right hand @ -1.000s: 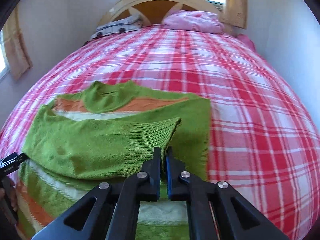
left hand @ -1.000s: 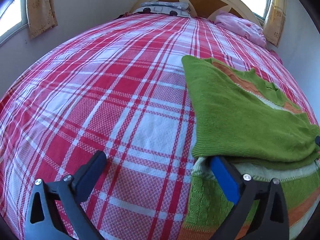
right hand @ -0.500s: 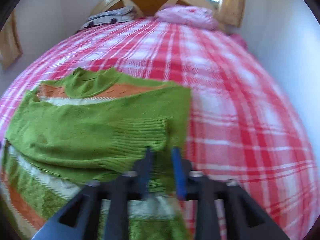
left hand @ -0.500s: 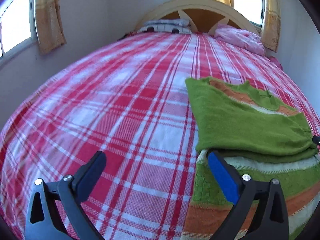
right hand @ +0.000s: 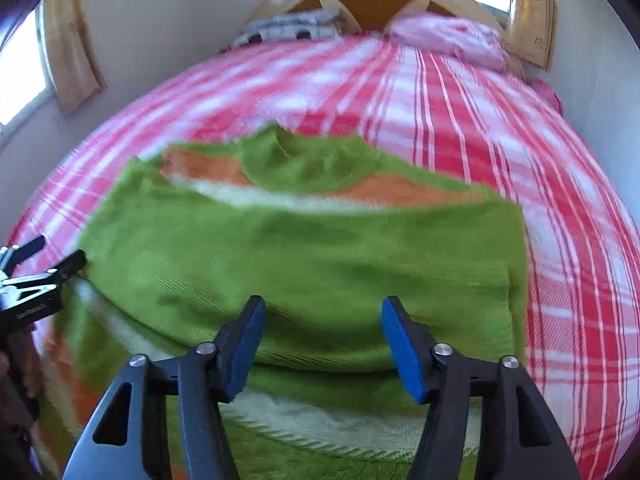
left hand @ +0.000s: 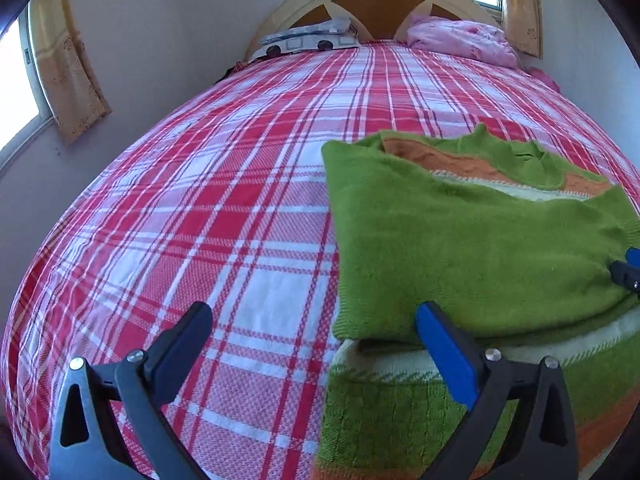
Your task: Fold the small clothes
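Note:
A small green sweater (left hand: 460,240) with orange and cream stripes lies on the red plaid bed, both sleeves folded across its chest; it also shows in the right wrist view (right hand: 312,248). My left gripper (left hand: 316,328) is open and empty at the sweater's left edge, its blue pad (left hand: 444,352) over the cloth. My right gripper (right hand: 322,340) is open and empty just above the folded sleeves. The right gripper's tip (left hand: 626,272) shows at the right edge of the left wrist view. The left gripper (right hand: 40,268) shows at the left of the right wrist view.
The red and white plaid bedspread (left hand: 224,208) covers the whole bed. A pink pillow (left hand: 460,38) and a grey patterned pillow (left hand: 312,38) lie by the wooden headboard (left hand: 376,4). Walls and curtained windows stand on both sides.
My right gripper was shut on the sleeve cuff; it has opened and let it go, and swung left. The left gripper stayed open and pulled back a little.

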